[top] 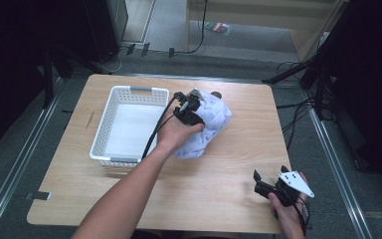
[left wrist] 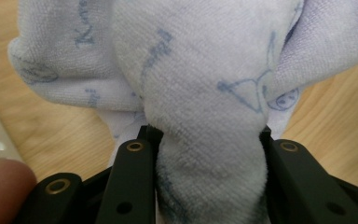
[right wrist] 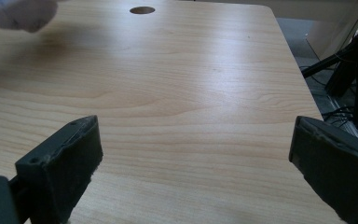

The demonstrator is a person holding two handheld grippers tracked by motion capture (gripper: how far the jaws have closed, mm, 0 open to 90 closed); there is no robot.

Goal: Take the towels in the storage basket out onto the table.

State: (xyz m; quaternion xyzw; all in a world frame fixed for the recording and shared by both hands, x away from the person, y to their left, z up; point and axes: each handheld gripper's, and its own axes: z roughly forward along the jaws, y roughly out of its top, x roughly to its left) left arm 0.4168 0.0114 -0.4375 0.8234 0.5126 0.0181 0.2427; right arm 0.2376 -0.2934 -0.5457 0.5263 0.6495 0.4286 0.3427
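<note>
Sitting bunched on the tabletop (top: 219, 189), the towel (top: 210, 124) is pinched in the left tool (top: 188, 110), and the white basket (top: 129, 124) is right at its 9 o'clock, while the right tool (top: 264, 185) idles wide open down at 5.

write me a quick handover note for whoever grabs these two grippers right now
Left gripper: shut on a bunched fold of the pale printed towel, which sits on the table just right of the white basket.
Right gripper: open, holding nothing, over bare wood near the table's front right corner.
Done: towel gripped.
Left: the basket looks empty, so the towel probably still has to go in; likely lift it left over the rim and release.
</note>
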